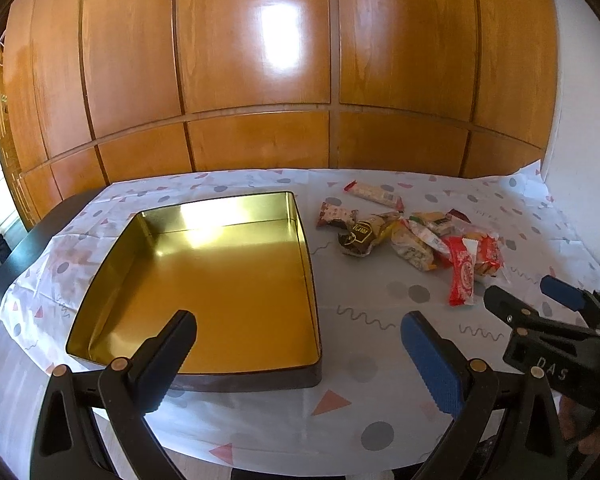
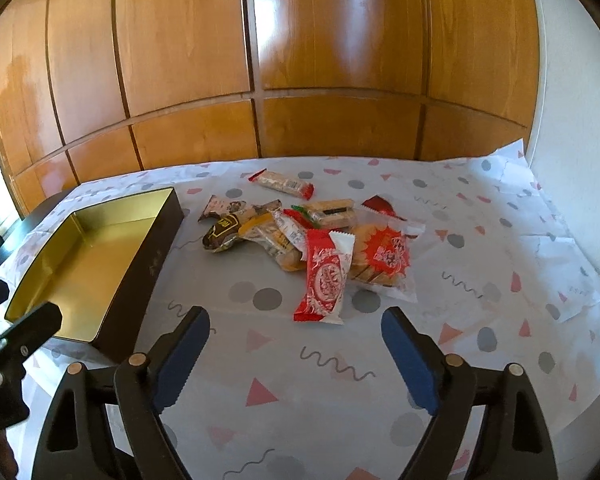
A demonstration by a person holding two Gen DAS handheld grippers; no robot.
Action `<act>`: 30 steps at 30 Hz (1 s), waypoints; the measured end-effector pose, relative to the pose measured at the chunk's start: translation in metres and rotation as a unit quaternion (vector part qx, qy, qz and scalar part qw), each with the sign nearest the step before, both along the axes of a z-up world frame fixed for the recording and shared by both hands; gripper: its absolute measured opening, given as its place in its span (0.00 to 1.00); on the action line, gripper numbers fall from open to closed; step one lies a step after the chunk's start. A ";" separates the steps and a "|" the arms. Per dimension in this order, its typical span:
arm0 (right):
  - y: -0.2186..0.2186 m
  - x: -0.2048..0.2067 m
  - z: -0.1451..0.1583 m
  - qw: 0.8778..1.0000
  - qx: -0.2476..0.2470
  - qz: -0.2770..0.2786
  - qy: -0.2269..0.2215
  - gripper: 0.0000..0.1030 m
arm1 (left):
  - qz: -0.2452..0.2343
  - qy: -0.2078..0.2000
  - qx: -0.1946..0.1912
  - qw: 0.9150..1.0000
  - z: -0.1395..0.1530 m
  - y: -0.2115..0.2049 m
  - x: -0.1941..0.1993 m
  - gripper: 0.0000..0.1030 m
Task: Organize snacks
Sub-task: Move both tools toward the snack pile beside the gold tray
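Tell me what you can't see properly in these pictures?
- Snacks at the bottom of the pile: both views, covered by the wrappers on top, so no exact count.
- Small print on the red wafer wrapper: too small and blurred, both views.
- Tin near wall: left wrist view, partly behind the left hand-held gripper.
- Table front edge: cut off, both views.

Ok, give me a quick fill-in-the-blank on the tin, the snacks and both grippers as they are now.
1. The gold-lined tin holds ____ snacks.
2. The snack pile lies on the patterned ____.
3. The wrapper nearest the right gripper is mainly ____ in colour.
4. The left gripper and the right gripper both have their jaws ____.

Missing words: no; tablecloth; red; open
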State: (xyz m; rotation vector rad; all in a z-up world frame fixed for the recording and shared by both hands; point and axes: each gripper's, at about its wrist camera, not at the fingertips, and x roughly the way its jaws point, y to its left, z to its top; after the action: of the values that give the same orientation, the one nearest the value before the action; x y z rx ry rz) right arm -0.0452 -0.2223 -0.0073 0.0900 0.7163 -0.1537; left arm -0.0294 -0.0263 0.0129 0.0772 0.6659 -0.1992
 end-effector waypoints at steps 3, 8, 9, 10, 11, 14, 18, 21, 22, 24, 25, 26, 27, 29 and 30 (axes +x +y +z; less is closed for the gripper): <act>-0.002 -0.001 -0.002 1.000 -0.001 0.000 0.002 0.87 | -0.006 0.003 -0.001 1.000 0.002 -0.002 0.002 1.00; -0.009 0.001 -0.005 1.000 0.005 -0.006 0.005 0.87 | -0.021 0.007 0.008 1.000 0.001 -0.011 0.004 1.00; -0.011 0.002 -0.005 1.000 0.005 -0.007 0.006 0.87 | -0.023 0.009 0.010 1.000 0.001 -0.013 0.004 1.00; -0.013 0.002 -0.006 1.000 0.006 -0.008 0.006 0.87 | -0.025 0.011 0.010 1.000 0.000 -0.015 0.006 1.00; -0.015 0.003 -0.007 1.000 0.006 -0.009 0.006 0.87 | -0.027 0.013 0.011 0.999 0.000 -0.017 0.007 1.00; -0.021 0.005 -0.009 1.000 0.007 -0.014 0.005 0.87 | -0.032 0.015 0.017 0.999 -0.001 -0.022 0.011 1.00; -0.031 0.011 -0.014 1.000 0.014 -0.022 0.014 0.87 | -0.039 0.021 0.025 0.999 -0.003 -0.028 0.017 1.00; -0.036 0.015 -0.018 0.999 0.018 -0.027 0.019 0.87 | -0.041 0.027 0.027 0.998 -0.005 -0.032 0.023 1.00; -0.038 0.015 -0.019 0.999 0.019 -0.028 0.021 0.87 | -0.041 0.028 0.028 0.998 -0.005 -0.033 0.025 1.00; -0.040 0.016 -0.021 0.999 0.021 -0.030 0.021 0.87 | -0.044 0.032 0.030 0.998 -0.007 -0.036 0.028 1.00; -0.041 0.017 -0.021 0.999 0.020 -0.030 0.022 0.87 | -0.045 0.033 0.031 0.998 -0.008 -0.038 0.029 1.00; -0.042 0.017 -0.022 0.999 0.018 -0.030 0.023 0.87 | -0.046 0.035 0.032 0.998 -0.009 -0.039 0.030 1.00; -0.043 0.017 -0.023 0.999 0.017 -0.030 0.024 0.87 | -0.047 0.036 0.033 0.998 -0.010 -0.040 0.031 1.00; -0.047 0.018 -0.025 0.999 0.019 -0.031 0.025 0.87 | -0.050 0.041 0.033 0.997 -0.012 -0.043 0.034 1.00; -0.048 0.018 -0.026 0.999 0.019 -0.031 0.027 0.87 | -0.051 0.043 0.035 0.997 -0.012 -0.045 0.036 1.00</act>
State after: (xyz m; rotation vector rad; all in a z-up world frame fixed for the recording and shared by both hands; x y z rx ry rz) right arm -0.0270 -0.2706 -0.0334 0.1452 0.7702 -0.2032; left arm 0.0063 -0.0713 0.0004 0.1703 0.7550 -0.2789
